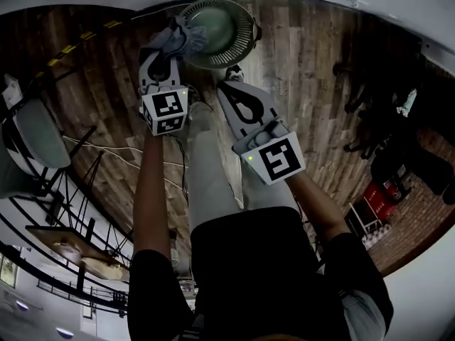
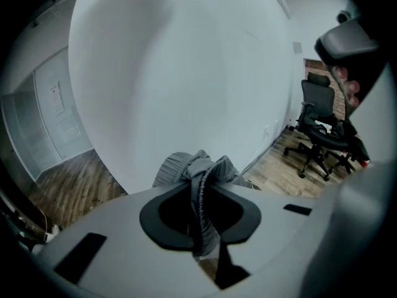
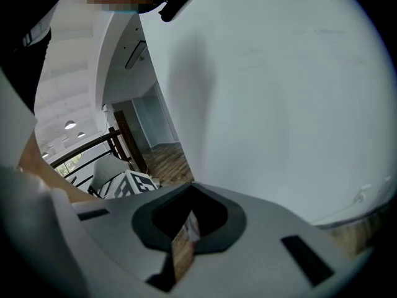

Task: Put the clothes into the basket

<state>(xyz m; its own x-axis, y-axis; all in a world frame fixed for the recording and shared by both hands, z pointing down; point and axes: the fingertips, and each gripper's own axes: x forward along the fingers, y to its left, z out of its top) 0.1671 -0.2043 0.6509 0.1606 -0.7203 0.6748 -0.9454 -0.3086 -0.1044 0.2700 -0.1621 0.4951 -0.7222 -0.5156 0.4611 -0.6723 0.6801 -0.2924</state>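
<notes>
The left tool (image 1: 169,52) is clenched on a bunch of grey cloth (image 1: 183,38). In the head view the cloth sits at the tip of the tool, right at the near-left rim of the round, ribbed basket (image 1: 245,20), and part of it overlaps the basket's opening. The basket stands on the wooden floor (image 1: 306,84) close to a white wall.

In the left gripper view the cloth (image 2: 186,169) is gathered into a crumpled knot ahead of the tool, and a ribbed strip of it runs back down between the two jaws, which pinch it. Beyond it are the white wall (image 2: 186,73) and an office chair (image 2: 316,135) further along the floor.

The right tool (image 1: 231,77) hangs just beside the left one, near the basket's front edge. Its jaws look drawn together with nothing between them. The right gripper view shows only a thin slit with floor behind it, though the picture is dim there.

The person's legs (image 1: 213,176) stand below both tools.
</notes>
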